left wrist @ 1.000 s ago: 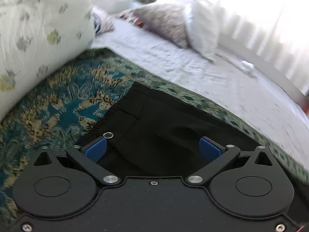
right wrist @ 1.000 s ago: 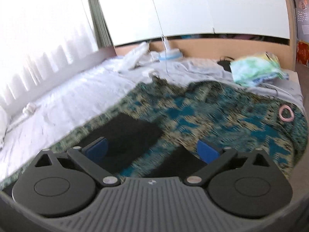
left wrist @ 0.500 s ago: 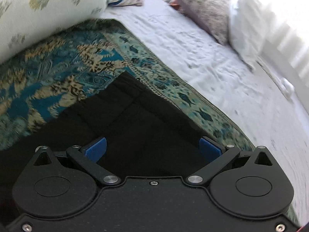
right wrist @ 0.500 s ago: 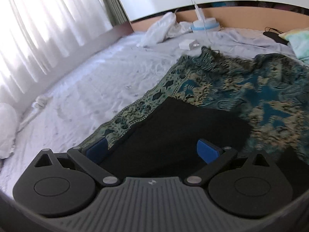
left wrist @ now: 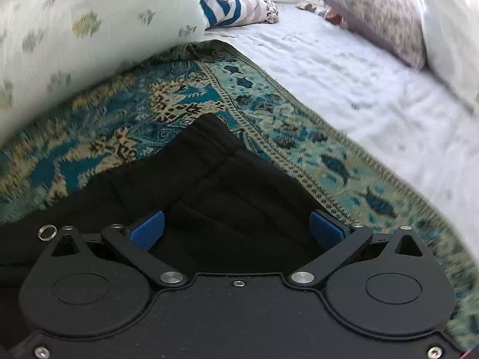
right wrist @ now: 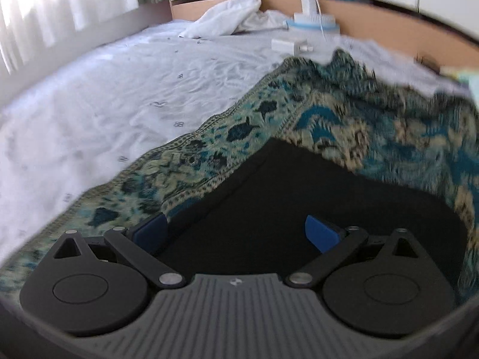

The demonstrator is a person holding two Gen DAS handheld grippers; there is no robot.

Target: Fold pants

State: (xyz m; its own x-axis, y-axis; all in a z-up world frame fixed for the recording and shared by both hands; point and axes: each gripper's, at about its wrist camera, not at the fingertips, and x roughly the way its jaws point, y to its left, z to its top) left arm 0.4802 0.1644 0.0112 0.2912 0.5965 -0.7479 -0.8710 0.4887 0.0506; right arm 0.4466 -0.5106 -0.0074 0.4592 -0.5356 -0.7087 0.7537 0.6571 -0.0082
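Note:
Black pants [left wrist: 209, 179] lie flat on a teal and gold patterned blanket [left wrist: 134, 113] on the bed. The left wrist view shows the waistband corner, with a metal eyelet [left wrist: 47, 232] at the left. My left gripper [left wrist: 236, 229] is open just above this corner, blue pads wide apart, holding nothing. The right wrist view shows a leg end of the pants [right wrist: 299, 197] on the same blanket [right wrist: 374, 131]. My right gripper [right wrist: 236, 233] is open low over that leg's corner, empty.
A big floral pillow [left wrist: 74, 30] lies at the left. A striped cloth [left wrist: 230, 3] and more pillows [left wrist: 374, 15] lie on the white sheet [left wrist: 359, 89]. In the right wrist view a white charger [right wrist: 292, 45] and crumpled white cloth [right wrist: 227, 18] lie near the wooden bed frame [right wrist: 389, 27].
Both grippers have swung towards the corners of the pants and come lower and closer. Both stayed open. The pants have not moved.

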